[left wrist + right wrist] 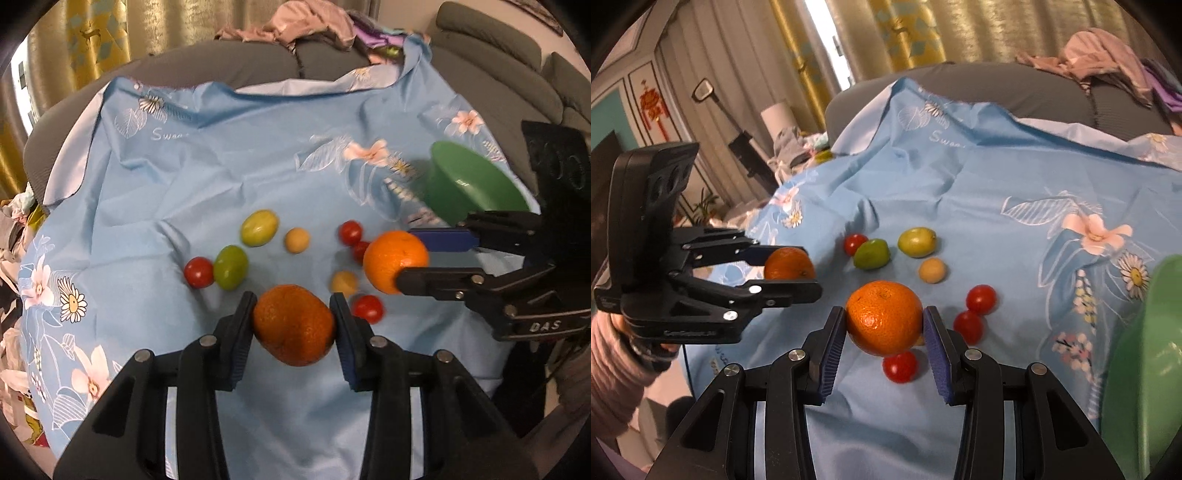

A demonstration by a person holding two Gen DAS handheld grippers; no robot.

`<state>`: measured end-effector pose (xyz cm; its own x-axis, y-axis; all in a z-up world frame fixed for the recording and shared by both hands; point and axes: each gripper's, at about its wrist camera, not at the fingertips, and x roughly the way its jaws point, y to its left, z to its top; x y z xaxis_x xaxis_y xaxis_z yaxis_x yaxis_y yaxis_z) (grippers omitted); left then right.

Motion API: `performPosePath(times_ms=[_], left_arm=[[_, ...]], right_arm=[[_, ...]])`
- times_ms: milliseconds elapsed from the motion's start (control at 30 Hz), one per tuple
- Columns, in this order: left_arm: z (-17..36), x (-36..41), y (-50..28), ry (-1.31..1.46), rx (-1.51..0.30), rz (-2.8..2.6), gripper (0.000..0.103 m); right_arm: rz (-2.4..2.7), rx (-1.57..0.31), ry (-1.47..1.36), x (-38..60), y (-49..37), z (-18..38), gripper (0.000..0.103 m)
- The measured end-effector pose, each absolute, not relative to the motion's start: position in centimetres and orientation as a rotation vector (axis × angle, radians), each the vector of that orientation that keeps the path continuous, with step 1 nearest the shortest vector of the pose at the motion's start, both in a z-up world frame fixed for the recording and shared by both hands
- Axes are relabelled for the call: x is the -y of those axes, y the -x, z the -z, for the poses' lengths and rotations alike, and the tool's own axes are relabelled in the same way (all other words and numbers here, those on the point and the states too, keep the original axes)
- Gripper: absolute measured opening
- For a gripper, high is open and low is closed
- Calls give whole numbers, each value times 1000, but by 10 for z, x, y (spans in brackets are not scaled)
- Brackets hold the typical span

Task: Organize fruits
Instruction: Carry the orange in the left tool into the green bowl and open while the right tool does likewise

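The left tool (294, 323) is clamped on a dark orange (293, 325), held just above the blue floral cloth (221, 166). The right tool (885, 325) is clamped on a brighter orange (884, 317). Cherry tomatoes (198, 272), green fruits (258, 227) and small yellow fruits (296, 240) lie scattered beyond. A green bowl (469, 184) sits far right.

Two oranges (293, 325) (395, 260), four red cherry tomatoes (199, 272), two green fruits (231, 267), two small tan round fruits (296, 240), one green bowl (469, 184), and two grippers (294, 314) (406, 258).
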<state>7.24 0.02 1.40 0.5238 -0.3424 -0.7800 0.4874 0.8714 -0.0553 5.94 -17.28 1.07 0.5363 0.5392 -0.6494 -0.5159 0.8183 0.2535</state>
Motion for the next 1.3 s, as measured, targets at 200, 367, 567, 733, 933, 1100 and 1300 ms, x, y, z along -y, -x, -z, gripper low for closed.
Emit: performPosePath(times_ms=[200,367,567,733,933,1100,1300], left_arm=[[-28,17,-56,-172,-857,535,40],[-40,32,-46,-180,-835,562,40],[-54,62,-42,-199,-806,605,40],[-63,95,-46,-219,-784,661,40],[-69,142,-52,-250,-774,739,40],[-68,179,-62,-259,-785,806,40],[-49,216,-73,-287,-831,840,40]], right_arm=[[-594,-742,-69,195,-43,-27,44],[-551,-705,-92,217,-28,-36,44],[-493,-655,-128,249,-15,-48,44],[-430,-624,-158,281,-9,-54,44],[-350,-608,-182,314,-4,-54,44],[-266,-602,-204,342,-1,-49,44],[-175,-630,-213,366,-3,-40,44]])
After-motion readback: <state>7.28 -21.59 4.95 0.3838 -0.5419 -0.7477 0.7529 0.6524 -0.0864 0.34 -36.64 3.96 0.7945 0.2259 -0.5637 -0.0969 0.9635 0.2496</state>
